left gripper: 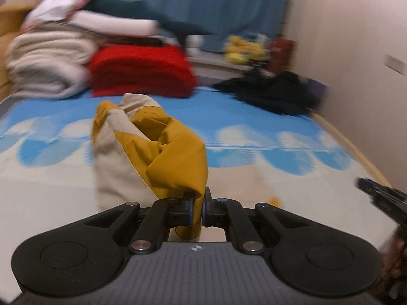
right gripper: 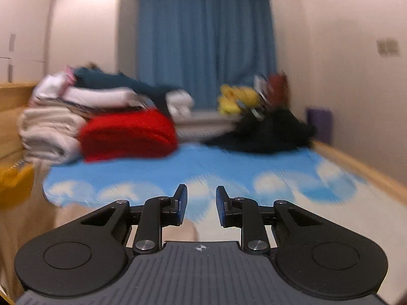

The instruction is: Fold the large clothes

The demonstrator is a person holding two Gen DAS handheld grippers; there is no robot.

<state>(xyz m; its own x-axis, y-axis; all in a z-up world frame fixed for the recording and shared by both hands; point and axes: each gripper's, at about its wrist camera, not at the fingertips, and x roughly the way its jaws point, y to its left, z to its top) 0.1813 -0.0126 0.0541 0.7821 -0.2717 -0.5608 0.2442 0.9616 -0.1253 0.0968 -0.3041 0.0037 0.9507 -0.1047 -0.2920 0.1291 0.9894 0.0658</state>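
Note:
A mustard-yellow and beige garment (left gripper: 152, 147) hangs bunched above the bed. My left gripper (left gripper: 197, 211) is shut on its yellow edge and holds it up. My right gripper (right gripper: 201, 204) is open and empty, above the blue cloud-pattern bedsheet (right gripper: 229, 170). A part of the yellow garment (right gripper: 14, 185) and its beige cloth show at the left edge of the right wrist view. The right gripper also shows at the right edge of the left wrist view (left gripper: 381, 200).
Folded clothes are stacked at the back left: a red one (right gripper: 127, 134), white ones (right gripper: 51, 132) and a dark teal one (right gripper: 114, 81). A black heap (right gripper: 267, 132) lies at the back right, yellow plush toys (right gripper: 236, 99) behind it. A wooden bed rail (right gripper: 361, 170) runs along the right wall.

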